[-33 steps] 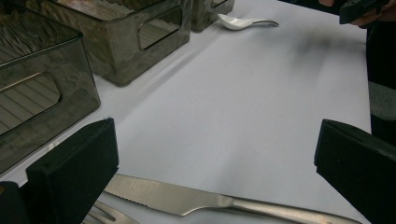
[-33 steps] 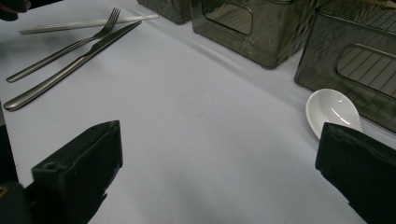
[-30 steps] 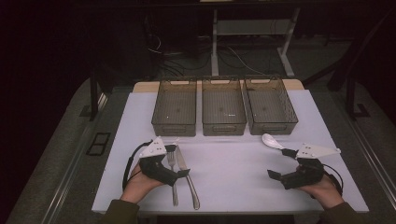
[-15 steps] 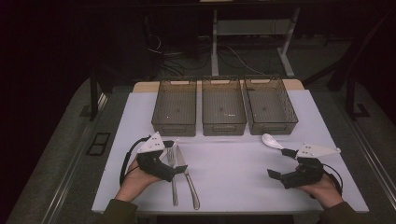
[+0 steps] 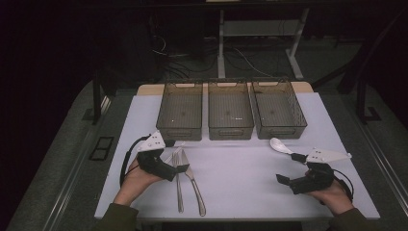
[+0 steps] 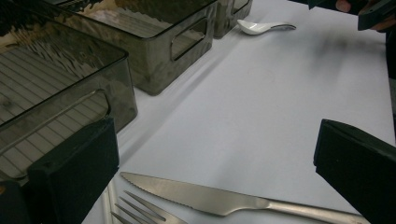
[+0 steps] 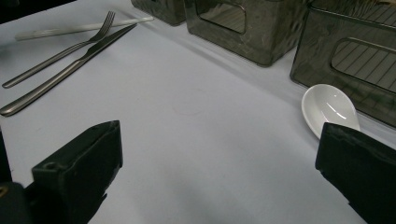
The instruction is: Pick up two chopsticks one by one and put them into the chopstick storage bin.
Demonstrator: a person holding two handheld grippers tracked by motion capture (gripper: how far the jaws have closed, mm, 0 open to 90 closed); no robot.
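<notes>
I had the left gripper [image 5: 177, 169] low over the worktop [image 5: 240, 183], its jaws spread wide with nothing between them, right at the tines of the fork [image 5: 178, 180] and the blade of the knife [image 5: 193, 183]. The two lay side by side near the worktop's front left, handles toward me, the knife to the right of the fork. In the left gripper view the knife blade [image 6: 187, 191] ran across the gap between the jaws and the fork tines [image 6: 140, 214] showed just below it. My right gripper [image 5: 284, 179] sat at the front right, jaws likewise spread and empty. A white spoon [image 5: 280, 145] lay near it, just in front of the right bin [image 5: 279, 108]; the middle bin [image 5: 230, 109] and left bin [image 5: 180, 109] stood beside that one along the back.
</notes>
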